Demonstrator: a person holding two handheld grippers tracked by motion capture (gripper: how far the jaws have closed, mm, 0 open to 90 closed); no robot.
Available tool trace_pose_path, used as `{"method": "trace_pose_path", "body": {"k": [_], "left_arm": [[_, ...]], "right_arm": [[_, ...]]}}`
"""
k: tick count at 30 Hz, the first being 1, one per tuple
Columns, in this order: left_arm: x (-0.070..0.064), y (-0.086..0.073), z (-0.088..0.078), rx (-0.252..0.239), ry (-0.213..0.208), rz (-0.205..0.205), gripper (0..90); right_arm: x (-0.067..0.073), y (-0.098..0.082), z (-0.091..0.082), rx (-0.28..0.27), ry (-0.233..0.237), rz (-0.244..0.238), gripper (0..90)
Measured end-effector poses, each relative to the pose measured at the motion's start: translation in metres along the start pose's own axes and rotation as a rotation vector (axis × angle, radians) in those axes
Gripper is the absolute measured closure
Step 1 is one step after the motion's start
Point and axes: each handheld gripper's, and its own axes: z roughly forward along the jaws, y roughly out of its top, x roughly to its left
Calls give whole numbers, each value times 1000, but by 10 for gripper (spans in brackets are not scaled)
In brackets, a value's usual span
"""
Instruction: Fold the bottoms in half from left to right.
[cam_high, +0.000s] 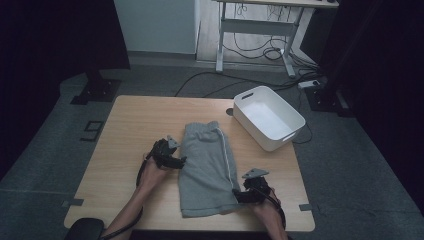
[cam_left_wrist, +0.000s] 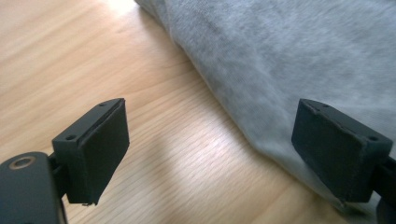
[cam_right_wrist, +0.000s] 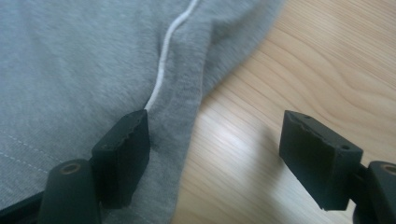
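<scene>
Grey folded shorts with a white side stripe lie lengthwise in the middle of the wooden table. My left gripper is at their left edge, low over the table and open. In the left gripper view its right jaw is over the grey shorts, its left jaw over bare wood. My right gripper stands open at the shorts' near right corner. In the right gripper view its left jaw rests over the hem of the shorts beside the stripe, the other over the table. Neither grips the cloth.
An empty white bin sits at the table's far right corner, partly past the edge. A small dark disc lies beside it. Beyond the table are a desk frame, floor cables and dark stand bases.
</scene>
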Motion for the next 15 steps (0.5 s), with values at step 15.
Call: {"method": "trace_pose_path", "body": {"k": [15], "left_arm": [[-9,-54,-61,-44,-160,34,104]], "right_arm": [[35,22,10,-23,78,-68,226]]}}
